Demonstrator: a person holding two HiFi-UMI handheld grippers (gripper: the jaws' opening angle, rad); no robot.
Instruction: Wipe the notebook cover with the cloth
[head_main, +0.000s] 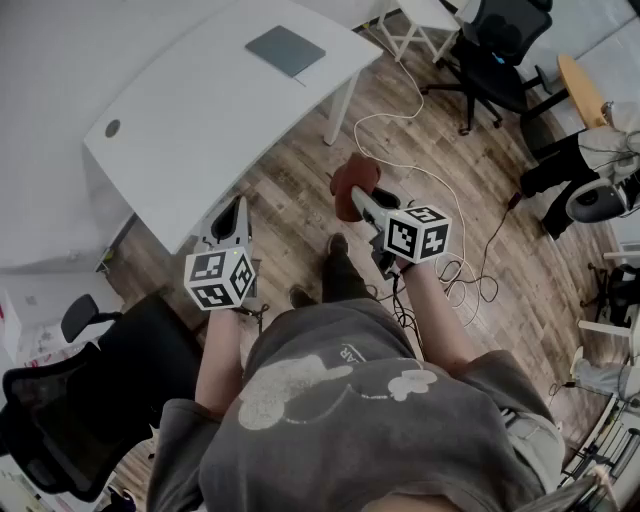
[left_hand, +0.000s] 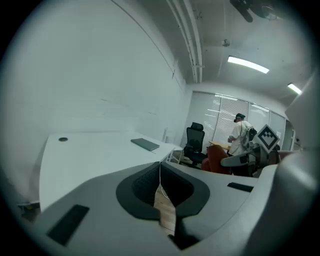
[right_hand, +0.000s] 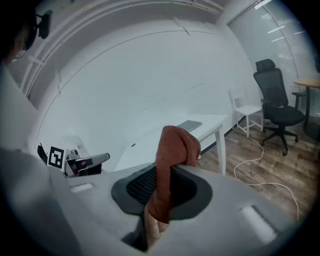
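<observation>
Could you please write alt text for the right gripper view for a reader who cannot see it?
The right gripper is shut on a rust-brown cloth that sticks up between its jaws. Beyond it a white table holds a grey notebook; a black office chair stands on the wood floor at right.

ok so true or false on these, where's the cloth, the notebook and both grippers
1. The rust-brown cloth is clamped in the right gripper. True.
2. The flat grey notebook lies on a black office chair. False: it lies on the white table.
3. The left gripper grips a pen. False: its jaws are together with nothing between them.
4. The cloth touches the notebook. False: it hangs over the wooden floor, apart from the table.
5. The notebook is closed. True.
</observation>
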